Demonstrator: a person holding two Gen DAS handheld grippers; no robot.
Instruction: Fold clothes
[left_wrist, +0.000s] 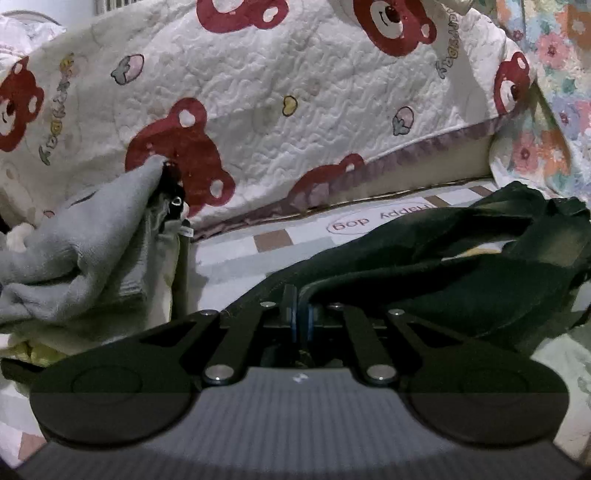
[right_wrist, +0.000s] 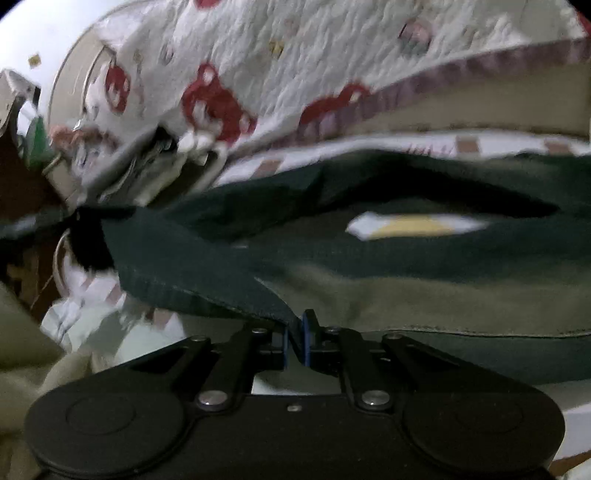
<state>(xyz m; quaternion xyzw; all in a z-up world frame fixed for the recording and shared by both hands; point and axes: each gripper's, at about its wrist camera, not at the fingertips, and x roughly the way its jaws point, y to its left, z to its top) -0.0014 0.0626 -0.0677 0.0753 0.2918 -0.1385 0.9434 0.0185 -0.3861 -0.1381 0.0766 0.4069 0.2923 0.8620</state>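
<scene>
Dark green knit: the garment (left_wrist: 424, 258) lies bunched on the checked bed sheet (left_wrist: 236, 247), near side, in front of the bear-print quilt (left_wrist: 277, 92).
Left gripper (left_wrist: 299, 306): fingers clenched on a fold of the garment's edge.
Right gripper (right_wrist: 295, 332): fingers clamped on the ribbed hem; cloth slopes away slack, and the view is blurred.
Step, as judged: spreading the garment out for a first fold.
Doing it well: hold both grips level, draw them apart until the edge between runs straight, then lay it flat on the sheet.
Watch: grey cloth (left_wrist: 85, 236) heaped at far left; keep the garment off it.
Risk: shallow pinches may slip under pull.
</scene>
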